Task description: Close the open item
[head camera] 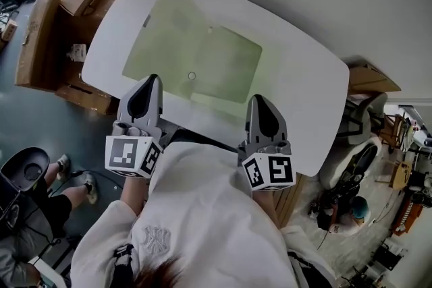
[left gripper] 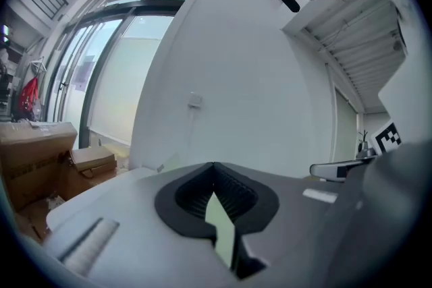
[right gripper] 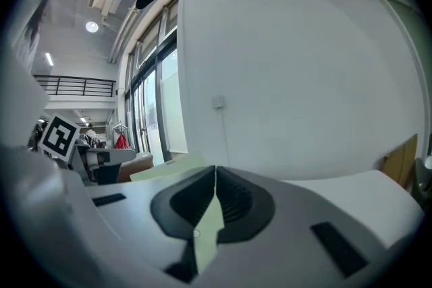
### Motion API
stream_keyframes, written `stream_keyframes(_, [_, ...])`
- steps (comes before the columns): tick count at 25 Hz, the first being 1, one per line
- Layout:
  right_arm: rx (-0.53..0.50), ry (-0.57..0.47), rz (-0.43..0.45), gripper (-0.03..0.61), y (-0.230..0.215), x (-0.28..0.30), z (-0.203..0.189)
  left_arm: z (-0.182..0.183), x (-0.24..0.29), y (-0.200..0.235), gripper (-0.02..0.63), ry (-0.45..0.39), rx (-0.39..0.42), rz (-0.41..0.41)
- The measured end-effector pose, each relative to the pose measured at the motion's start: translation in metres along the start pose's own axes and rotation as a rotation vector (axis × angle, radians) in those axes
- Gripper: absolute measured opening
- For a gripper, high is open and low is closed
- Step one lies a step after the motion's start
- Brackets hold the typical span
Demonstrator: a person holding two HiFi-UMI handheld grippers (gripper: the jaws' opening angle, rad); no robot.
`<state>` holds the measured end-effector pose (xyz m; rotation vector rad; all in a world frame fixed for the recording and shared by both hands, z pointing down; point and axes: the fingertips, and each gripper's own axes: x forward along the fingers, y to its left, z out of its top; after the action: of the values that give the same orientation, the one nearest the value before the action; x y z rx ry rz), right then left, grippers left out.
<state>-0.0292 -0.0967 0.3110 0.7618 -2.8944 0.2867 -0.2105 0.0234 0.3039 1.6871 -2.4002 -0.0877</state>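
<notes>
Standing at the near edge of a white surface (head camera: 304, 71), a person in a white top holds the left gripper (head camera: 151, 81) and right gripper (head camera: 260, 102) by the rim. Both point toward a pale green folder (head camera: 202, 54) lying open and flat mid-surface, with a small round fastener (head camera: 192, 75) close to its near edge.

Left gripper view: the fingers (left gripper: 194, 193) are pressed together at the tips and hold nothing. A sliver of green shows past them.

Right gripper view: its fingers (right gripper: 237, 197) likewise meet, empty, with the folder just beyond.

Closing it well likely means parting one pair of fingers and slipping a tip under an outer leaf's edge. That leaf can then swing over the fold while the other gripper pins the opposite leaf, so the folder does not skate.
</notes>
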Motion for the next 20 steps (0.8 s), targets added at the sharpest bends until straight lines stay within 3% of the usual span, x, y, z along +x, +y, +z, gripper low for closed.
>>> stream_keyframes(11, [-0.009, 0.012, 0.048, 0.009, -0.022, 0.008, -0.002, 0.010, -0.034, 0.079, 0.008, -0.026, 0.043, 0.325])
stream_keyframes(17, [-0.015, 0.032, 0.080, 0.009, -0.012, 0.018, -0.004, -0.023, -0.032, 0.095, 0.099, 0.069, -0.021, 0.324])
stream_keyframes(20, [-0.013, 0.046, 0.078, 0.009, -0.006, 0.025, -0.005, -0.040, -0.023, 0.105, 0.107, 0.083, -0.131, 0.305])
